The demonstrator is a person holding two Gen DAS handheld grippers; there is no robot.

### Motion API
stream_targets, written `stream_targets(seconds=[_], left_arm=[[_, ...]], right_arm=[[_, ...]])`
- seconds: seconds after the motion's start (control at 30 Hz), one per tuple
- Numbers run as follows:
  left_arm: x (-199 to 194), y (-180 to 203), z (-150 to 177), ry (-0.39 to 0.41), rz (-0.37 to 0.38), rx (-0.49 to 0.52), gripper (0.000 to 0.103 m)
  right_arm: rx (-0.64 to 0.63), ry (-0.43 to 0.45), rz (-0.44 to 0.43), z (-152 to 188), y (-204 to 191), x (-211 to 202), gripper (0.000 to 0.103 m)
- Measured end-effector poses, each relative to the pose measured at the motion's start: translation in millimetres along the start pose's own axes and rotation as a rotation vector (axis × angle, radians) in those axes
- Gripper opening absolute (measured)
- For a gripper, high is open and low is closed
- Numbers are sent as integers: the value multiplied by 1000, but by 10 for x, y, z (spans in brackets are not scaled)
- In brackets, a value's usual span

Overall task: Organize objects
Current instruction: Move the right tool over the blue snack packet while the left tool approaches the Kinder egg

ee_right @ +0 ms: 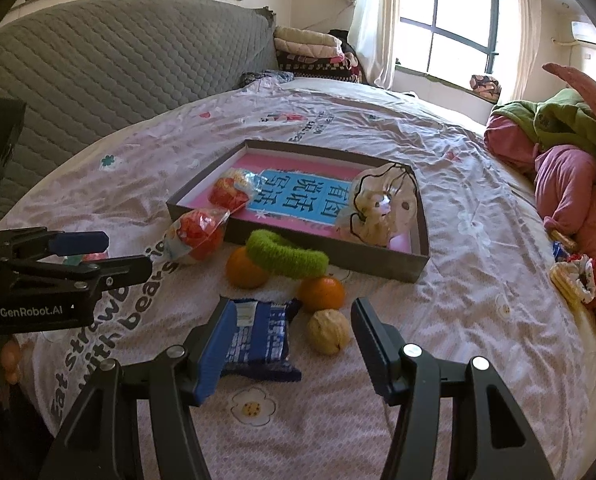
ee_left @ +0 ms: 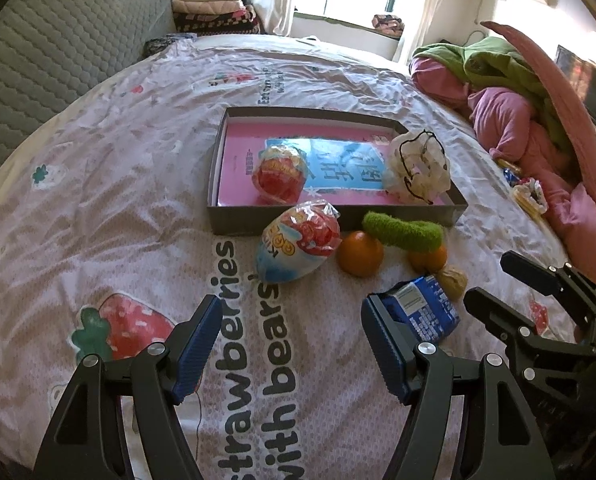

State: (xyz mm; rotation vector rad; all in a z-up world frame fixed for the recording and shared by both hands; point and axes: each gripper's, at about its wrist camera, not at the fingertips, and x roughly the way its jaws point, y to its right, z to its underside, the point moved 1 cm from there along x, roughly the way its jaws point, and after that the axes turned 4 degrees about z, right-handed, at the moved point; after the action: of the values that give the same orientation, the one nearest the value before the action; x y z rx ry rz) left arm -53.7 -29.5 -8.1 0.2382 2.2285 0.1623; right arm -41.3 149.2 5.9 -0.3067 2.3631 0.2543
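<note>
A shallow grey box with a pink book inside lies on the bed. In it are a red snack bag and a white scrunchie bag. In front of the box lie another snack bag, two oranges, a green hair band, a walnut and a blue packet. My left gripper is open above the sheet, near the snack bag. My right gripper is open, over the blue packet and walnut.
The sheet is printed with strawberries. A grey headboard stands at the left. Pink and green bedding is piled at the right, with small items beside it. Folded blankets sit near the window.
</note>
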Motion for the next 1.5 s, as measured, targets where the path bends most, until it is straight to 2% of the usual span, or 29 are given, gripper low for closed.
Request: stream_targets(seconds=[0.57,1.5], left_arm=[[95,27,134,-52,-12,17,73],[240,-18,133,-38,2,12,73]], right_arm=[[-14,-53,-28,156,-122,91,59],[-11,-107,-43,269,-228,344,59]])
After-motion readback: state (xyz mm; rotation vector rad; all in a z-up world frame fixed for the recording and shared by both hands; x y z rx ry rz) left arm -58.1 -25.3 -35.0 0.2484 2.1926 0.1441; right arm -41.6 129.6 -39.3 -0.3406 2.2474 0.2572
